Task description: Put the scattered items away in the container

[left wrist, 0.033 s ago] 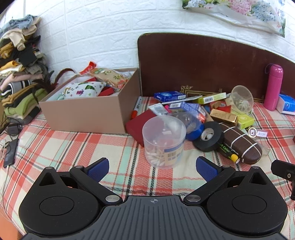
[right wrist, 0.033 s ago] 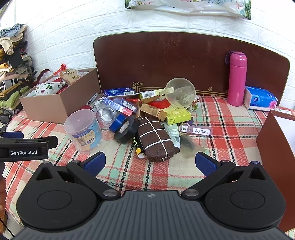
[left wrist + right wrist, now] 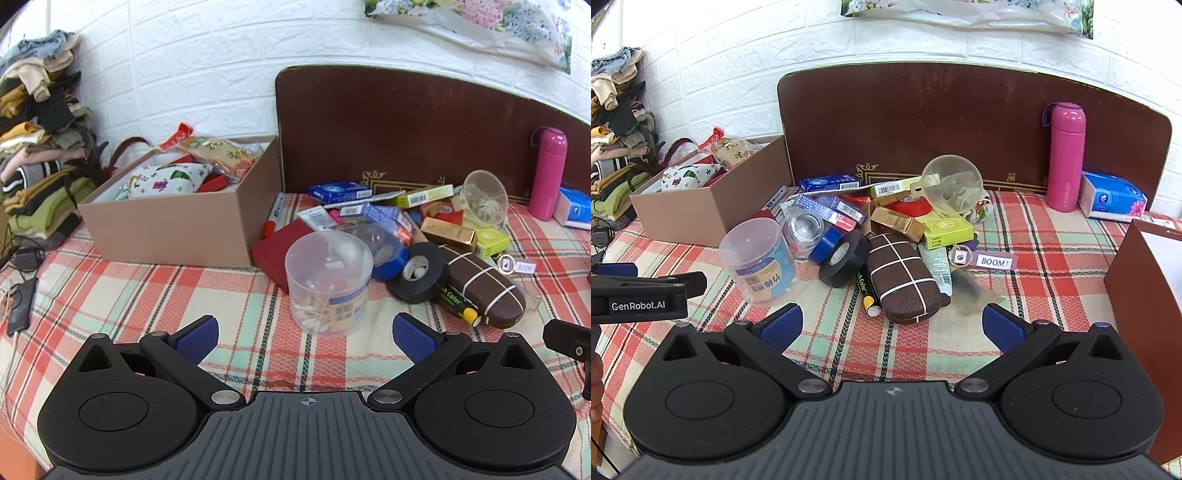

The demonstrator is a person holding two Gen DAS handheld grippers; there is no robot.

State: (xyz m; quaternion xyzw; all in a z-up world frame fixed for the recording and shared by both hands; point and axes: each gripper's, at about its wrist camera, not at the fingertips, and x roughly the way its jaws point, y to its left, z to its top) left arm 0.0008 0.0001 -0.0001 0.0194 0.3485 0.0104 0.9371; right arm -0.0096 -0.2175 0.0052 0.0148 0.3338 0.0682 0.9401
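scattered items [image 3: 886, 236] lay heaped on a bed covered by a red, green and cream plaid cloth [image 3: 184, 291], in front of a dark brown headboard [image 3: 960, 122]. the cardboard box [image 3: 173, 225] that served as the container stood at the heap's left edge, just beside it, already holding a white patterned pouch [image 3: 166, 181] and a floral packet [image 3: 218, 151]. a pile of folded clothes [image 3: 33, 147] rose against the white brick wall further left.

a pink flask [image 3: 1065, 155] stood upright near the headboard, well apart from the heap, with a blue tissue pack [image 3: 1112, 195] just beside it. within the heap, a clear cotton swab tub [image 3: 328, 284] stood nearest the left gripper [image 3: 303, 332], whose jaws were spread wide and empty, the tub just ahead of the gap. a brown case with white bands [image 3: 901, 280] lay in front of the right gripper [image 3: 892, 325], also spread wide with nothing between its pads. a roll of black tape [image 3: 844, 264] leaned beside the case, touching a blue tape roll [image 3: 825, 243]. a yellow-green box [image 3: 945, 229], a gold box [image 3: 897, 221] and a clear funnel [image 3: 951, 182] sat further back. a small "boom!" tag [image 3: 995, 262] lay to the right.
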